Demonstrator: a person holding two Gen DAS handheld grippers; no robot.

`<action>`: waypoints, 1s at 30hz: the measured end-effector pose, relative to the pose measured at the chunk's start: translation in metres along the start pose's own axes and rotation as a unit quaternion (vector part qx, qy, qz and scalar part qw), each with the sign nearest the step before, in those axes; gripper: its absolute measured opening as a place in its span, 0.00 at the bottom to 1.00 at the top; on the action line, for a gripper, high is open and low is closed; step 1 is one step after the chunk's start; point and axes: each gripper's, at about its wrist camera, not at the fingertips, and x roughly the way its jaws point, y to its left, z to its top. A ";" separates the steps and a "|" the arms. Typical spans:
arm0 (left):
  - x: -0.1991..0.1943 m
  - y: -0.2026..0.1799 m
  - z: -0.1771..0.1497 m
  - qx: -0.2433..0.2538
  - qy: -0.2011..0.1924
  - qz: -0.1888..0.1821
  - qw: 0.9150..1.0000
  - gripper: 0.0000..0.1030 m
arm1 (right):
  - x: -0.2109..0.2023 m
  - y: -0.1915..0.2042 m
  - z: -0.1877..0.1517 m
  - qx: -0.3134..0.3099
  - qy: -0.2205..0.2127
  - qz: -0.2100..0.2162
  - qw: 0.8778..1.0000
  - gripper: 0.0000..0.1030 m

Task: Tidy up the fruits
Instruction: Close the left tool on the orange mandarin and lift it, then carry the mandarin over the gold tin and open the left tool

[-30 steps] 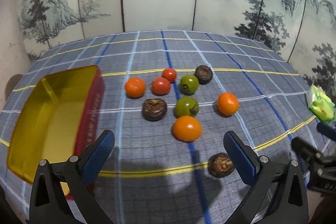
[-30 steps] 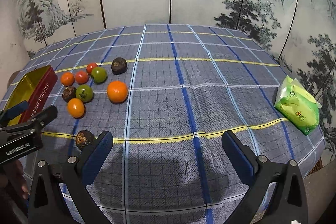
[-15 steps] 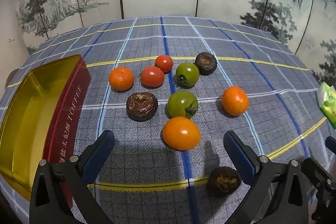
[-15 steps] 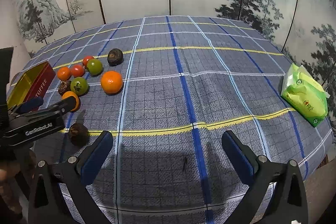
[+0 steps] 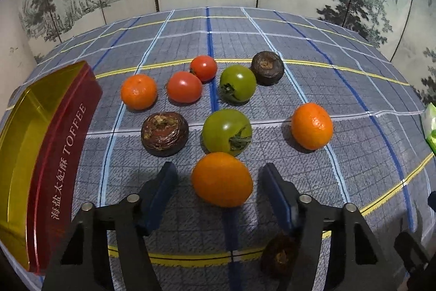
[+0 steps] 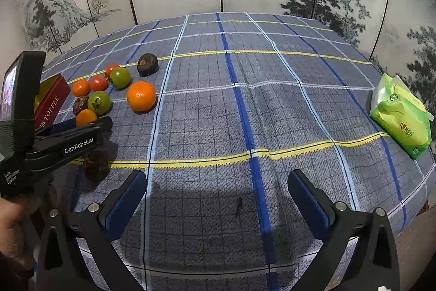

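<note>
- Straddling the nearest orange fruit [image 5: 222, 179], the left gripper [image 5: 220, 191] has its blue fingers [image 5: 160, 192] on either side; they have just been closing, with small gaps still showing, so nothing is gripped.
- Behind that fruit lie two green tomatoes [image 5: 227, 131], two red ones [image 5: 184, 87], two mandarins [image 5: 312, 126] and dark round fruits [image 5: 164, 133] on the plaid counter [image 5: 272, 32].
- An open toffee tin [image 5: 32, 141] sits at left.
- The right gripper [image 6: 218, 198] hangs spread wide over bare cloth, well apart from the fruit.

A red tin [image 5: 65, 152] reads "海盐太妃酥 TOFFEE" on its side. The black left tongs [image 6: 81, 145] carry white "GenRobot.AI" and "Data Acquisition System".
</note>
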 end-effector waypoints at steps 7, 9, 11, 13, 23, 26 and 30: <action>-0.005 -0.002 -0.002 0.005 -0.004 -0.016 1.000 0.37 | 0.000 0.002 -0.003 -0.001 0.002 0.002 1.000 1.00; -0.009 -0.001 -0.004 0.007 -0.008 -0.026 1.000 0.36 | -0.002 0.001 -0.003 -0.003 0.000 0.002 1.000 1.00; -0.017 0.003 -0.008 0.008 -0.018 -0.034 0.999 0.36 | -0.003 0.001 -0.003 -0.005 -0.002 0.000 1.000 1.00; -0.026 0.006 -0.008 0.009 -0.030 -0.041 0.999 0.36 | -0.005 0.000 -0.002 -0.004 -0.003 0.000 1.000 1.00; -0.107 0.072 0.008 -0.012 -0.091 -0.044 0.995 0.36 | -0.008 0.002 -0.006 -0.007 -0.005 0.001 1.000 1.00; -0.126 0.111 0.022 -0.026 -0.106 -0.017 0.994 0.36 | -0.007 0.002 -0.009 -0.009 -0.002 0.003 1.000 1.00; -0.134 0.164 0.037 -0.051 -0.103 0.024 0.993 0.36 | -0.008 0.004 -0.011 -0.008 0.000 0.007 1.000 1.00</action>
